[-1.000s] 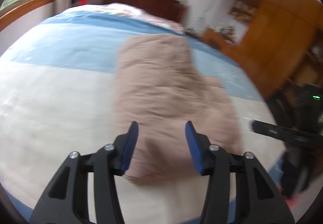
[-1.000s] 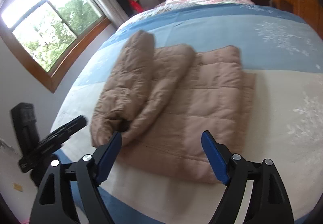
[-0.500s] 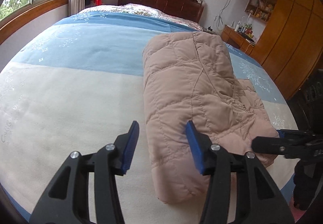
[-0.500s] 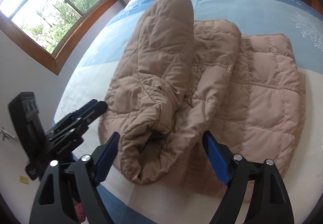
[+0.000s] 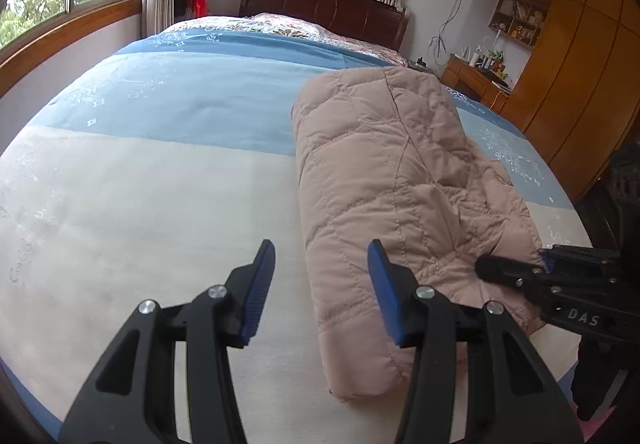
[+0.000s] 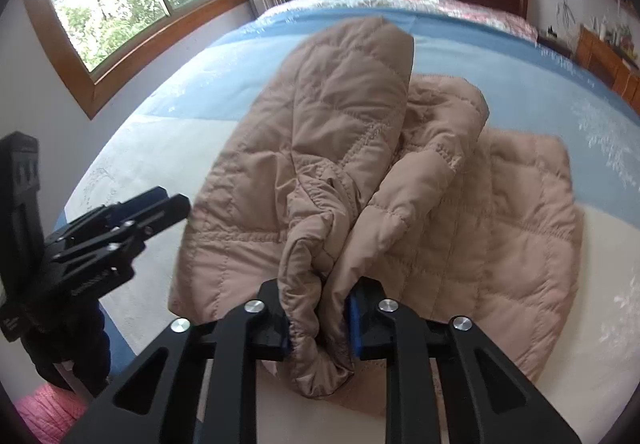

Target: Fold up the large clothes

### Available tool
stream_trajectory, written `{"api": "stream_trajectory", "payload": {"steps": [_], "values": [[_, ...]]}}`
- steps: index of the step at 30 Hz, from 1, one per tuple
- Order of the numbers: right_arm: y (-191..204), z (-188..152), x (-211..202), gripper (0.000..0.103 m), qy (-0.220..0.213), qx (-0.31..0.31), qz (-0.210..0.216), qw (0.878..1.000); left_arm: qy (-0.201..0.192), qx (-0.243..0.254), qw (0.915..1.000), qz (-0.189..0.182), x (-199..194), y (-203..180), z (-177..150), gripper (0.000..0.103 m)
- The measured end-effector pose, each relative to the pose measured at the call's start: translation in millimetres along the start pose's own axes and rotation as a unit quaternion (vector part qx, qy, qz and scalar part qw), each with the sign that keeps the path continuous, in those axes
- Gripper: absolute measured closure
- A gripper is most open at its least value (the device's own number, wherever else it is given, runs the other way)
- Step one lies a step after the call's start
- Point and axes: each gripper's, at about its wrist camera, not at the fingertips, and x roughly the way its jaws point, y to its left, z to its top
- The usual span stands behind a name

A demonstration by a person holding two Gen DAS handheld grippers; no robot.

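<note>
A tan quilted jacket (image 5: 380, 184) lies on the bed, its body folded flat and both sleeves laid over it toward the near edge. In the right wrist view the two sleeve cuffs (image 6: 320, 332) are bunched together, with my right gripper (image 6: 318, 324) shut on them. My left gripper (image 5: 321, 248) is open just above the bedspread. Its right finger (image 5: 384, 288) is over the jacket's left edge and nothing is between the fingers. The right gripper (image 5: 516, 268) shows at the jacket's near right corner in the left wrist view. The left gripper (image 6: 132, 220) appears left of the jacket (image 6: 500, 224) in the right wrist view.
The bed has a blue and cream bedspread (image 5: 140, 204) and a dark headboard (image 5: 324, 8) at the far end. Windows (image 6: 128, 0) line the left wall. A wooden wardrobe (image 5: 580, 84) and a cluttered desk stand to the right. Something pink (image 6: 44, 412) lies on the floor.
My right gripper has moved in and shut on the bunched sleeve cuffs; it was open before. The left gripper has drifted slightly left of the jacket's edge and stays open.
</note>
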Motion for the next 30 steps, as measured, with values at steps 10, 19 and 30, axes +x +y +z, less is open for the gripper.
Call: {"api": "stream_trajectory", "payload": {"steps": [10, 19, 30], "values": [[-10, -5, -76, 0.086, -0.075, -0.009, -0.006, 0.997, -0.001, -0.001, 0.9993, -0.036, -14, -16, 6, 0.054], [-71, -30, -64, 0.086, -0.053, 0.063, -0.012, 0.997, 0.028, 0.044, 0.9965, -0.066, 6, -61, 4, 0.054], [-134, -79, -22, 0.082, -0.011, 0.132, 0.048, 0.990, 0.065, 0.067, 0.9925, -0.078, 42, -80, -14, 0.052]]}}
